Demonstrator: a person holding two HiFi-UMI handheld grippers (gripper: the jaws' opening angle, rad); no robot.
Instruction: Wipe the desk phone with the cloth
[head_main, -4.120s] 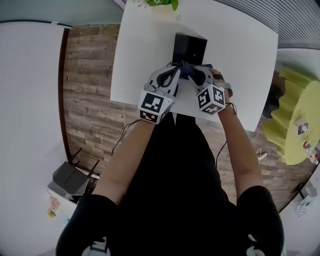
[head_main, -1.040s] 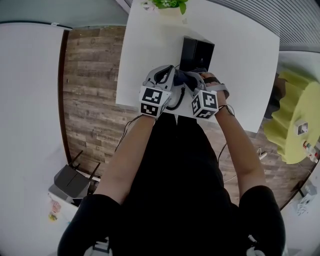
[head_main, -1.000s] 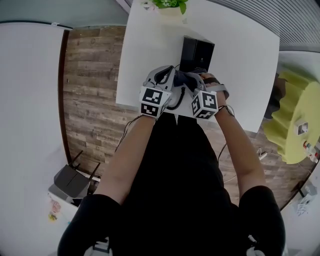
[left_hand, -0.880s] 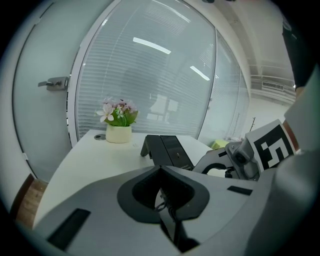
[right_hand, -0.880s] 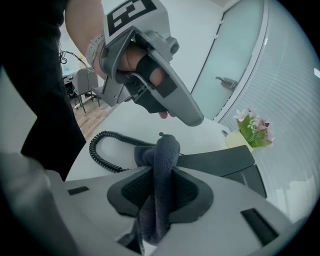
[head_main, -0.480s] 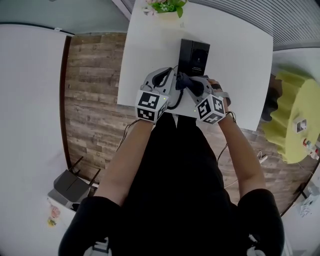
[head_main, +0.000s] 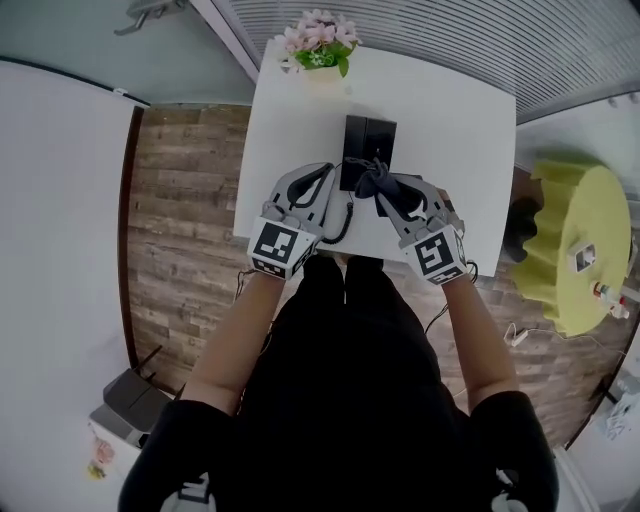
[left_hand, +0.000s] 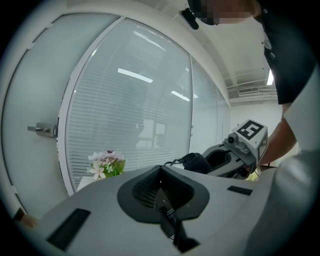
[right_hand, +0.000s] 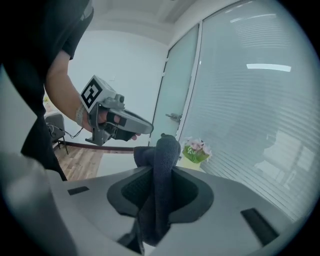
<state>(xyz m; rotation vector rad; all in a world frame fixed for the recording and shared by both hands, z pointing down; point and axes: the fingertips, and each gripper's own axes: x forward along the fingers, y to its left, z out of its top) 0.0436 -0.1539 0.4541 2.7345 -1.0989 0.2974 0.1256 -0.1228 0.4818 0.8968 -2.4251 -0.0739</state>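
Note:
The black desk phone stands in the middle of the white desk. My right gripper is shut on a dark blue cloth, which sits at the phone's near end. In the right gripper view the cloth rises folded out of the shut jaws. My left gripper is just left of the phone, raised and tilted up, beside the coiled cord. In the left gripper view its jaws are pressed together, with only a thin dark strip in the seam.
A pot of pink flowers stands at the desk's far edge, before a glass wall with blinds. A round yellow table is off to the right. Wood floor lies left of the desk. The person's body fills the near side.
The head view has shifted, so the desk sits lower in the picture. The right gripper has carried the cloth up to the phone's near end. The two grippers have drawn apart.

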